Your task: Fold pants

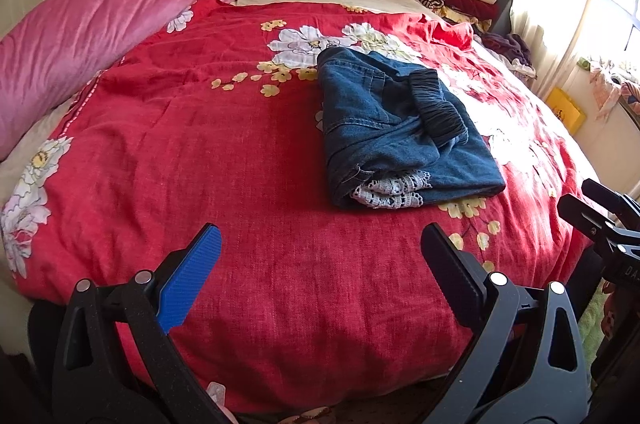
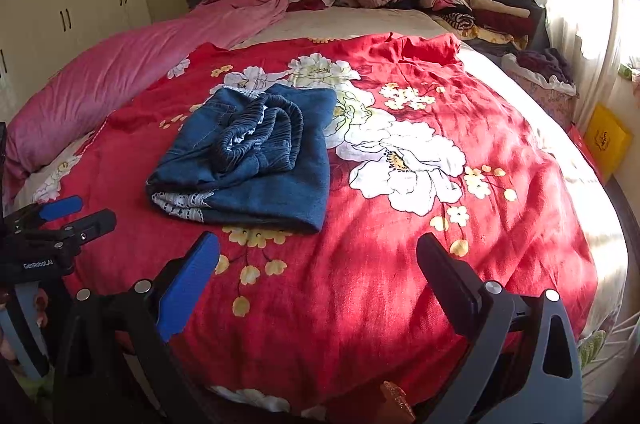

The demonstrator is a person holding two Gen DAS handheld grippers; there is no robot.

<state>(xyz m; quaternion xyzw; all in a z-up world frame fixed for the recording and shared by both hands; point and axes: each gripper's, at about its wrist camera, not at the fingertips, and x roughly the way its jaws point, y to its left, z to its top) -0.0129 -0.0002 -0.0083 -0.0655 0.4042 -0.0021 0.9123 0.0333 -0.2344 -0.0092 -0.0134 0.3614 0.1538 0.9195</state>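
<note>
Denim pants (image 1: 394, 132) lie folded on red bedspread (image 1: 240, 184).

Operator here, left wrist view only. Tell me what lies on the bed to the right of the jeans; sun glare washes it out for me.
Observer: The red bedspread there carries a big white flower print, nothing lying on it.
Operator: Report the waistband.
Observer: On the jeans, the elastic waistband is bunched in two loops on top, with white lining showing inside.
Operator: Check my left hand-held gripper from outside.
Observer: The left hand-held gripper is open, short of the jeans' lace hem. The right hand-held gripper is open too.
</note>
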